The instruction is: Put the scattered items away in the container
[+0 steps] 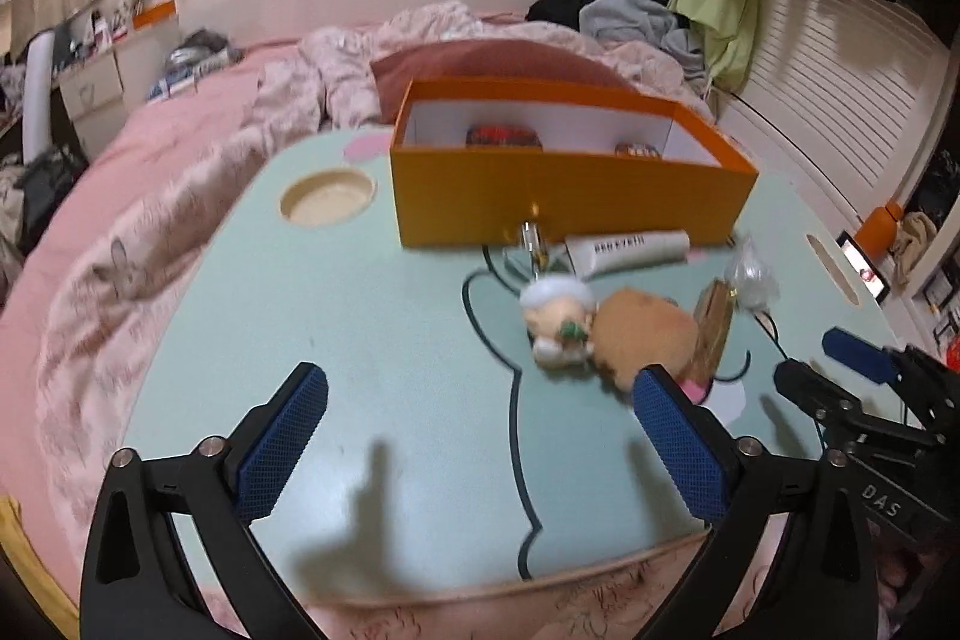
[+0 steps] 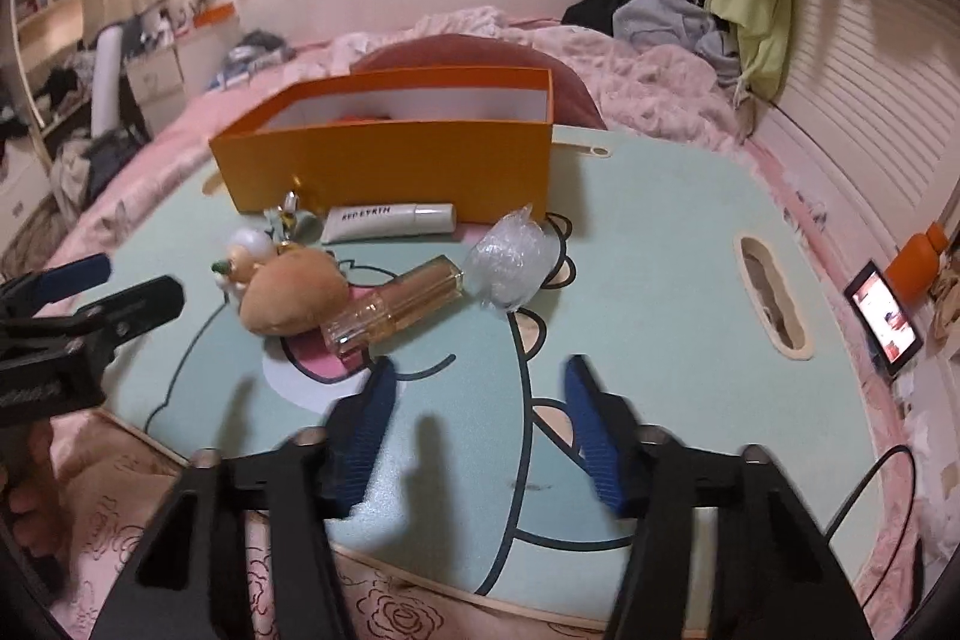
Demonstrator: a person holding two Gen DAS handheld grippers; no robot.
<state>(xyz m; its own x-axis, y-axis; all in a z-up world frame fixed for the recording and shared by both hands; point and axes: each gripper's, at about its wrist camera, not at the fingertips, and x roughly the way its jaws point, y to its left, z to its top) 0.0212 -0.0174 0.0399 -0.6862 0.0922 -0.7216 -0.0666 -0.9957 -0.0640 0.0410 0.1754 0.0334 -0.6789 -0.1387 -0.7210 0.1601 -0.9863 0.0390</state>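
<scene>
An orange box (image 1: 564, 196) (image 2: 390, 160) stands open at the back of the mint lap table (image 1: 360, 310), with two round items (image 1: 504, 136) inside. In front of it lie a white tube (image 2: 390, 223), a small charm (image 2: 288, 214), a tan plush toy (image 2: 294, 298) (image 1: 630, 334), a glass bottle (image 2: 396, 310) and a clear plastic bundle (image 2: 513, 262). My left gripper (image 1: 480, 394) is open wide over bare table, left of the plush. My right gripper (image 2: 477, 400) is open with a narrower gap and nothing between its fingers, just short of the bottle.
The table rests on a bed with pink bedding (image 1: 150, 220). It has a round cup recess (image 1: 327, 202) and a slot (image 2: 774, 304) on the right. A lit phone (image 2: 882, 322), an orange bottle (image 2: 918, 262) and a black cable (image 2: 870, 484) lie at the right edge.
</scene>
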